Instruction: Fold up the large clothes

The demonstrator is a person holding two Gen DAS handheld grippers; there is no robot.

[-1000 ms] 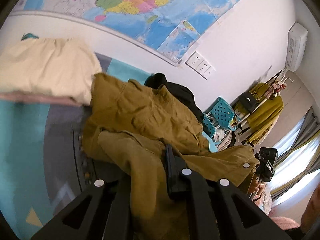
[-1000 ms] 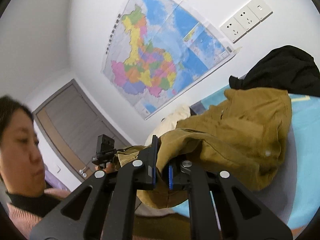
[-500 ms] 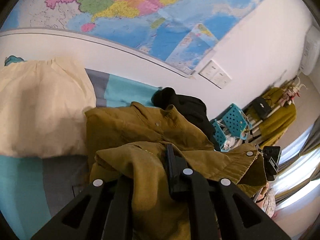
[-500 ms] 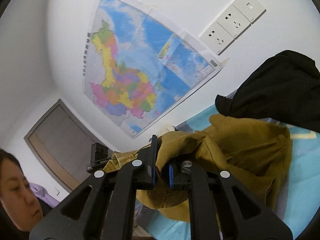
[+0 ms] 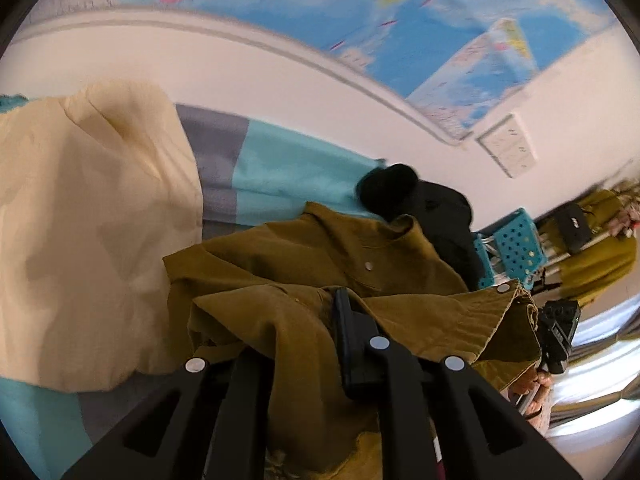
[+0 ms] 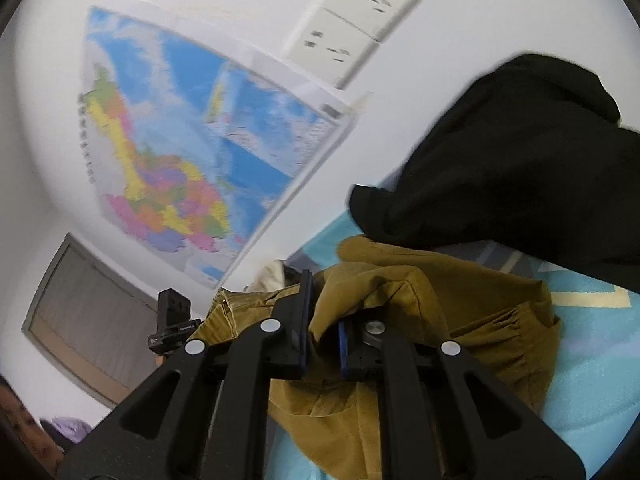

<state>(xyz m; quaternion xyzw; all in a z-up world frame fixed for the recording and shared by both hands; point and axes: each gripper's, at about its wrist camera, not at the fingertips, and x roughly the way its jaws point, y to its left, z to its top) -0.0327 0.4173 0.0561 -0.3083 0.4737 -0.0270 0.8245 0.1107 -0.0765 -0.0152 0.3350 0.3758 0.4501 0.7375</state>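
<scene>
- The left gripper [image 5: 316, 320] is clamped on a fold of the mustard corduroy jacket [image 5: 320, 256]; the cloth drapes over one finger and hides it.
- The right gripper [image 6: 322, 320] pinches another bunch of the same jacket between its blue-edged pads.
- The jacket hangs between both grippers, its far part lying on the turquoise-and-grey bed cover [image 5: 280, 168].
- A black garment [image 6: 512, 160] lies just behind it, touching its collar edge.
- A cream garment [image 5: 88, 220] lies beside it, near the wall map [image 6: 192, 160].
</scene>
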